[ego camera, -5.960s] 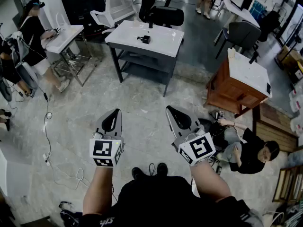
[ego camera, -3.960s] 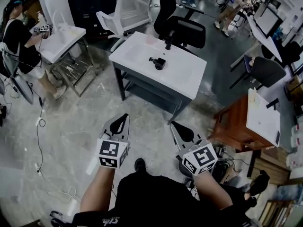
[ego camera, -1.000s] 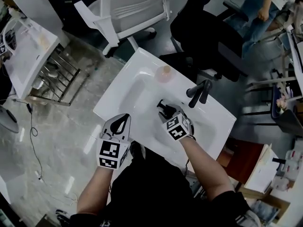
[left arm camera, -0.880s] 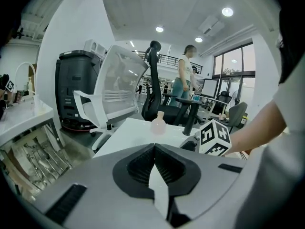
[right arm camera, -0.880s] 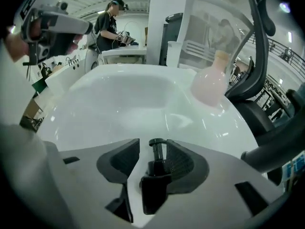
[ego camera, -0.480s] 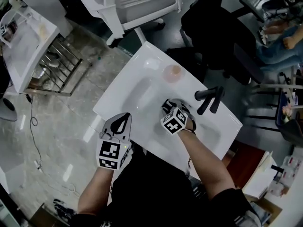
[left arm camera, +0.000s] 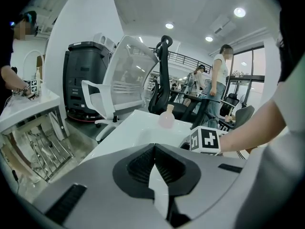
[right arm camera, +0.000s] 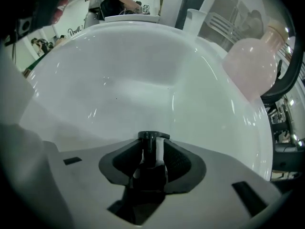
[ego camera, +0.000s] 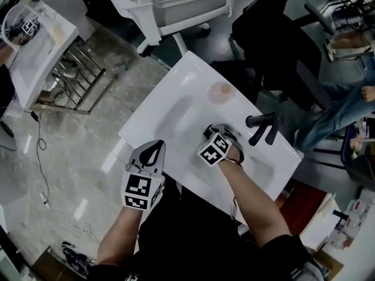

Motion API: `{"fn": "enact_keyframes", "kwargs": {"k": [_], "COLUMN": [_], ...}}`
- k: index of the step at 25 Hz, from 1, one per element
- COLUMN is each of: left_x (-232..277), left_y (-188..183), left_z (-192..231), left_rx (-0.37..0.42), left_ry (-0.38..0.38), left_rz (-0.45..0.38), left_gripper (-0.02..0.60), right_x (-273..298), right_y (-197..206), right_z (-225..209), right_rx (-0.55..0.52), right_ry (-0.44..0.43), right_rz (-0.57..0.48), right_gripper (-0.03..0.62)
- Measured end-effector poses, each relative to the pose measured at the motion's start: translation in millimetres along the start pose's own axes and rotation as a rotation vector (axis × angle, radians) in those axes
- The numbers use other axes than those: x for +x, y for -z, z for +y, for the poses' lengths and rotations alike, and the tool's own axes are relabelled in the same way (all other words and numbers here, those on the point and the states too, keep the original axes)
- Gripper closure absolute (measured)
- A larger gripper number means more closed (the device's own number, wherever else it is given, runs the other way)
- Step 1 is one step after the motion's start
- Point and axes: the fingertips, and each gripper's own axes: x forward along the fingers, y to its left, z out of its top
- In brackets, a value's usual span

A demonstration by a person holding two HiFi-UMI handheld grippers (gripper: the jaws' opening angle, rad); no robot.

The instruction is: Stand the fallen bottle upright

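Nearest the person, the left gripper [ego camera: 152, 150] hangs over the front rim of the white sink [ego camera: 153, 117], its 2 jaws pressed together on nothing. Inside the basin, the right gripper [right arm camera: 153, 148] points steeply down. Its 2 jaws are closing on the black pump bottle [right arm camera: 152, 137], and the pads appear to meet the bottle's sides. Step in hand, by my reading: securing the grasp. The next move calls for a firm pinch, then a lift and a turn of the wrist until the base faces the basin floor, and only then a release.

Beyond stands 1 pink bottle [ego camera: 220, 92], upright on the ledge, with the black faucet [ego camera: 262, 124] to its right. The head view hides the black bottle under the right gripper. Its base and exact tilt cannot be made out in any view.
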Motion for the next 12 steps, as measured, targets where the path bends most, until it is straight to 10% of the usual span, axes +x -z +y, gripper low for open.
{"fn": "enact_keyframes", "kwargs": {"k": [6, 12], "left_x": [-9.2, -25.9], "left_y": [4.6, 5.2], "left_z": [2.7, 3.9], "left_rx": [-0.003, 0.003], "left_ry": [-0.011, -0.019], "left_rz": [0.000, -0.013], "left_gripper": [0.572, 0.572], "right_x": [2.5, -16.4], "right_y": [-2.7, -8.6], "right_z": [7.6, 12.5], "right_rx": [-0.151, -0.082], "right_ry": [0.003, 0.011], "right_rz": [0.038, -0.059], "right_gripper": [0.462, 0.500]}}
